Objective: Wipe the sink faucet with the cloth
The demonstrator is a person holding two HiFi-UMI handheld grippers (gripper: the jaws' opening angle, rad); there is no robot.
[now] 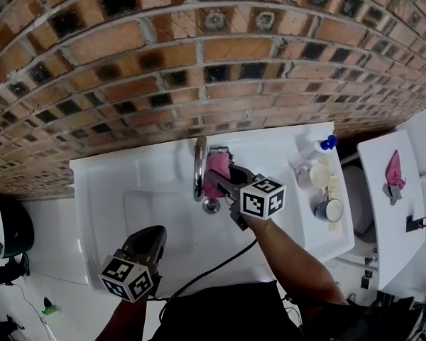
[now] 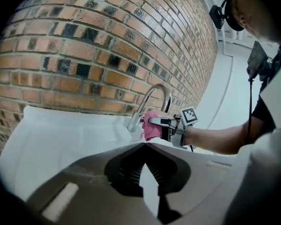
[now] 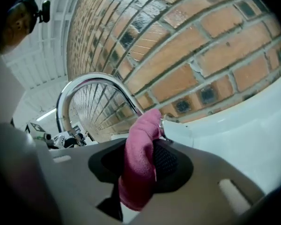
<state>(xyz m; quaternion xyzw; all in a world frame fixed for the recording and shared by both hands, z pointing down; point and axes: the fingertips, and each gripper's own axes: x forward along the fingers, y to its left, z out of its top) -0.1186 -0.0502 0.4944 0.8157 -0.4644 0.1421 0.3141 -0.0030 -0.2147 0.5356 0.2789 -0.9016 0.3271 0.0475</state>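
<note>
Jaws: right gripper (image 3: pixel 152 139) pinches cloth (image 3: pixel 138 172) | faucet (image 3: pixel 96 78) base hidden behind cloth

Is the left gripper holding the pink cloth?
No, the pink cloth is clamped in the right gripper; the left gripper holds nothing.

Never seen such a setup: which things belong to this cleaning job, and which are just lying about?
In use: faucet, pink cloth, right gripper clamped on it, white sink.
Lying about: blue-capped spray bottle, mug, left gripper, shut and empty.
</note>
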